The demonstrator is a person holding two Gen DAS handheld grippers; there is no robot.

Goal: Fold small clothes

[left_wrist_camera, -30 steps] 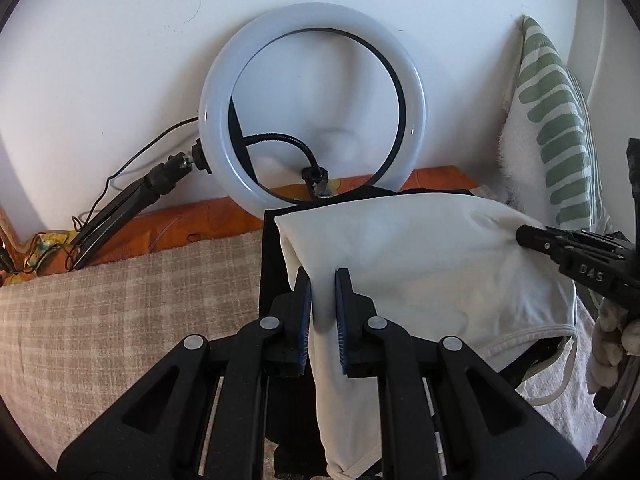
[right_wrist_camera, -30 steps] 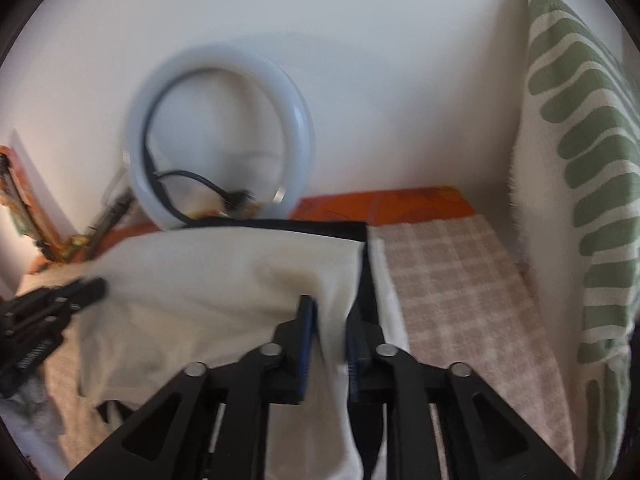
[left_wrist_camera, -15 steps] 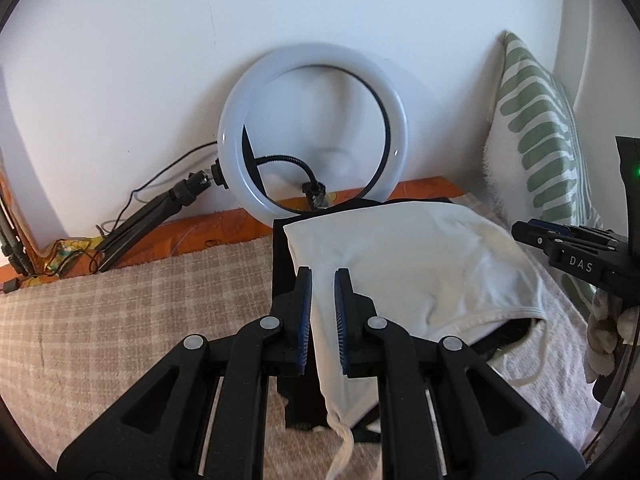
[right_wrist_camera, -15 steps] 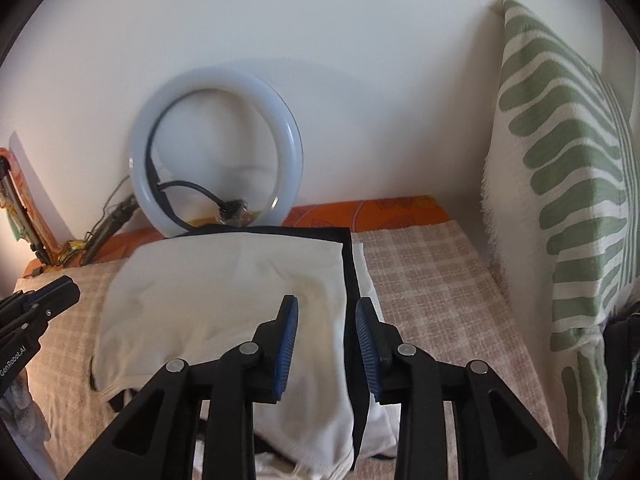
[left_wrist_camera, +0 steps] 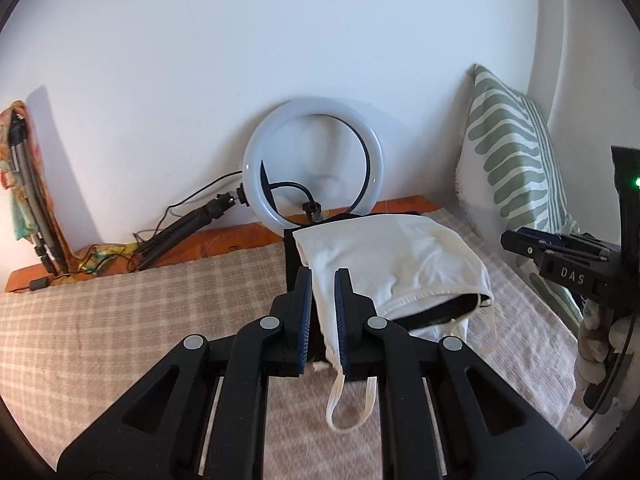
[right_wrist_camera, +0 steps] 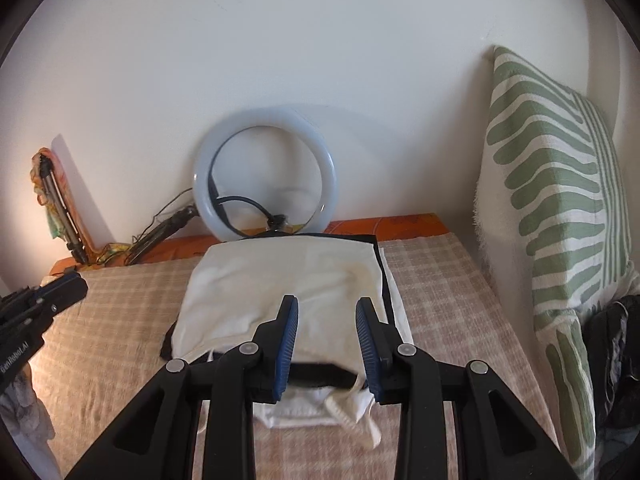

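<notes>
Lying on a plaid-covered bed (right_wrist_camera: 460, 300), a cream garment (right_wrist_camera: 280, 280) is seen folded over a black garment (left_wrist_camera: 291, 248), with a white piece (right_wrist_camera: 304, 412) peeking out at the near edge. In the left wrist view, the left tool (left_wrist_camera: 323, 304) is seen with a narrow gap between its blue pads, and the cream cloth's left edge runs through that gap; whether it is pinched cannot be told. A white strap loop (left_wrist_camera: 348, 404) is seen hanging below that tool. In the right wrist view, the right tool (right_wrist_camera: 327, 340) is held released, its pads spread wide above the near hem of the cloth, not gripping it. Farther back, a ring light (left_wrist_camera: 314, 168) is propped against the white wall (left_wrist_camera: 280, 60), touching the far edge of the black garment, with its folded tripod (left_wrist_camera: 180, 228) and cable laid to the left on an orange strip (right_wrist_camera: 400, 224). A green-striped pillow (right_wrist_camera: 556, 200) is stood upright along the right side. At the far left, another stand wrapped in coloured cloth (left_wrist_camera: 24, 184) is leaned against the wall.
</notes>
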